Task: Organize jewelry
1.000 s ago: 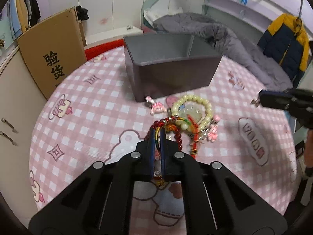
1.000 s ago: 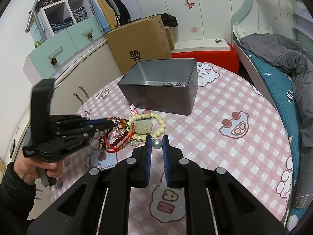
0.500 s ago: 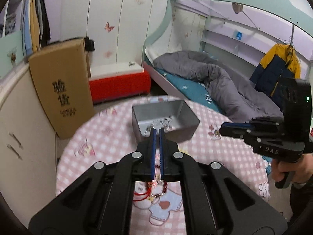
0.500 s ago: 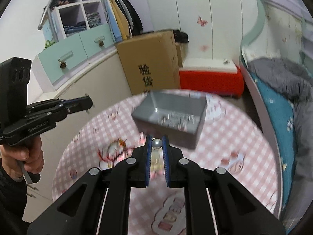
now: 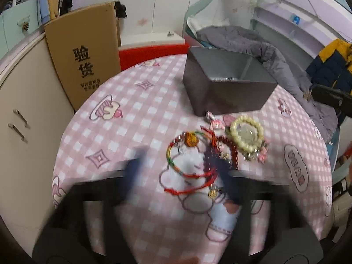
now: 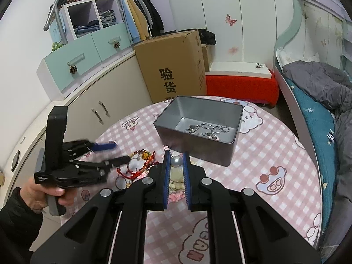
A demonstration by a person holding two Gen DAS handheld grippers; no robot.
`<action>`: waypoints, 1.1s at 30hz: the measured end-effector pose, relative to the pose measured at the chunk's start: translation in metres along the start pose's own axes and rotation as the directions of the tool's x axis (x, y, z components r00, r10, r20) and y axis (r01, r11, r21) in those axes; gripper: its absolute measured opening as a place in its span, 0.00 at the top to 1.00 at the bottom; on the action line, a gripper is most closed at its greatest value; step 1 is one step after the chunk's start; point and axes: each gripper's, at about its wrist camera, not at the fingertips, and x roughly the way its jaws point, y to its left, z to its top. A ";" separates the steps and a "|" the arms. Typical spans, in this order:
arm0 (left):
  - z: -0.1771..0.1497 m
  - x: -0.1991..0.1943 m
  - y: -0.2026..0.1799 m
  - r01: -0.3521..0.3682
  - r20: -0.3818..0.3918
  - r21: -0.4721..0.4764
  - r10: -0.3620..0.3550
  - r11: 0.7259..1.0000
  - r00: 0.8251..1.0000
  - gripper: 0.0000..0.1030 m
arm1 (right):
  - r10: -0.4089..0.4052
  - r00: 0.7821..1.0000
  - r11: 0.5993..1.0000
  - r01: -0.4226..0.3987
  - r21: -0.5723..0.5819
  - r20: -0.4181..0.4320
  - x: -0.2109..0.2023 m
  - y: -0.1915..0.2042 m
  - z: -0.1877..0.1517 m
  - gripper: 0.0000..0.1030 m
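A tangle of bracelets lies on the pink checked tablecloth: a red and green string bracelet (image 5: 191, 139) with an amber charm, a dark red bead bracelet (image 5: 233, 154) and a cream bead bracelet (image 5: 246, 132). My left gripper (image 5: 176, 156) is blurred above them. Its jaws are opening wide, and the string bracelet lies loose on the cloth between them. In the right wrist view the left gripper (image 6: 118, 153) also stands open. My right gripper (image 6: 176, 157) is shut on a silver pearl bead (image 6: 176, 161), in front of the grey tin (image 6: 198, 147).
A silver chain (image 6: 209, 129) lies inside the tin. A cardboard box (image 6: 176, 66) and a red bench (image 6: 239, 83) stand behind the round table, cupboards to the left, a bed (image 6: 319, 101) to the right. A person's hand (image 6: 37, 191) grips the left handle.
The left gripper lifted the red string bracelets, then let go; its jaws sprang apart and the bracelets lie spread on the cloth. The right gripper rose with the pearl bead.
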 end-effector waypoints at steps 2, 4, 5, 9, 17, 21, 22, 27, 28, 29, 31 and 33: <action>0.000 0.006 0.002 -0.024 0.005 -0.011 0.024 1.000 1.000 0.16 | -0.002 1.000 1.000 0.002 0.005 -0.002 0.000 0.000 -0.001 0.91; 0.001 0.012 0.004 -0.021 0.008 -0.025 0.021 0.999 1.000 0.16 | -0.005 1.000 1.000 0.005 0.009 -0.003 -0.001 0.000 -0.002 0.91; 0.002 0.017 0.005 -0.022 0.000 -0.031 0.022 0.999 1.000 0.16 | -0.007 1.000 1.000 0.007 0.011 -0.005 -0.001 0.000 -0.003 0.91; 0.001 0.040 0.003 -0.072 -0.079 0.017 0.073 0.997 0.994 0.41 | -0.011 1.000 1.000 0.012 0.016 -0.009 -0.001 -0.002 -0.005 0.91; 0.005 0.035 -0.008 0.025 -0.104 0.053 -0.019 0.998 0.994 0.97 | -0.008 1.000 1.000 0.008 0.014 -0.002 -0.002 0.001 -0.002 0.91; 0.013 0.011 -0.010 0.041 -0.044 0.041 -0.040 0.998 0.998 0.97 | -0.014 1.000 1.000 0.014 0.003 0.013 -0.004 0.002 0.004 0.91; 0.017 0.006 -0.010 0.046 -0.031 0.040 -0.045 0.998 0.999 0.97 | -0.015 1.000 1.000 0.015 -0.001 0.020 -0.005 0.002 0.007 0.91; 0.044 -0.039 -0.018 0.063 0.081 0.061 -0.067 0.996 0.994 0.97 | -0.033 0.998 0.999 0.034 -0.021 0.060 -0.012 -0.001 0.027 0.91; 0.050 -0.046 -0.020 0.064 0.101 0.065 -0.071 0.996 0.992 0.97 | -0.035 0.997 0.999 0.036 -0.025 0.067 -0.013 -0.002 0.030 0.91; 0.058 -0.055 -0.022 0.065 0.124 0.070 -0.074 0.995 0.990 0.97 | -0.037 0.996 0.999 0.039 -0.029 0.078 -0.014 -0.003 0.036 0.91; 0.075 -0.064 -0.027 0.070 0.159 0.074 -0.081 0.995 0.984 0.97 | -0.040 0.995 0.998 0.043 -0.034 0.093 -0.014 -0.006 0.046 0.91; 0.087 -0.067 -0.030 0.072 0.178 0.072 -0.084 0.995 0.980 0.97 | -0.035 0.994 0.999 0.038 -0.029 0.101 -0.011 -0.010 0.058 0.91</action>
